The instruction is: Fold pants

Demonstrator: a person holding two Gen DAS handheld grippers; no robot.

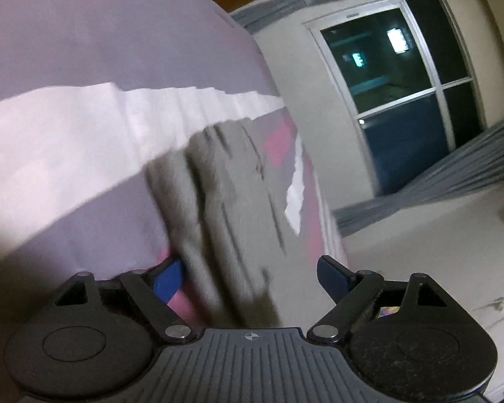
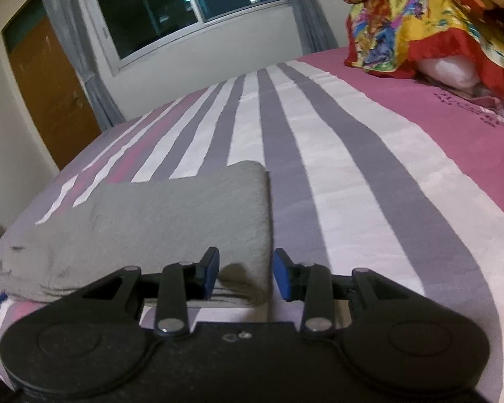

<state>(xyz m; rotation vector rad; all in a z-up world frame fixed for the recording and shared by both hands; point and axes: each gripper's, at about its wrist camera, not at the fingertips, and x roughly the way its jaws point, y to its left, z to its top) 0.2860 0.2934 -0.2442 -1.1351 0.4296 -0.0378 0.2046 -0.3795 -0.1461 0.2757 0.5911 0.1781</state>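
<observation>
Two tongs in play, one per wrist view. Left tongs (image 1: pixel 252 277): blue pads spread wide apart, nothing clamped. Grey pants (image 1: pixel 225 201) run up between the pads in this view, blurred; cloth lies just beside the left pad but no pad presses on it. View strongly tilted.

Right tongs (image 2: pixel 246 275): pads partly open, a moderate gap between them, nothing gripped. They sit at the near right corner of the pants (image 2: pixel 158 221); that corner shows in the gap, apart from the right pad. Whether the left pad touches the cloth, cannot tell.

Pants lie folded into a thick grey block on the bed (image 2: pixel 369 184), near the bed's left side and near edge. Right edge of the block is straight and rounded over, layers stacked at the near corner. Left end looks looser, with a few creases.

Bed cover striped grey, white and pink; stripes run away toward the far wall. Window (image 2: pixel 191 10) dark, grey curtains (image 2: pixel 74 47) either side. Brown door (image 2: pixel 47 90) at far left. Heap of bright multicoloured cloth (image 2: pixel 426 27) at far right of the bed, well apart from the pants.
</observation>
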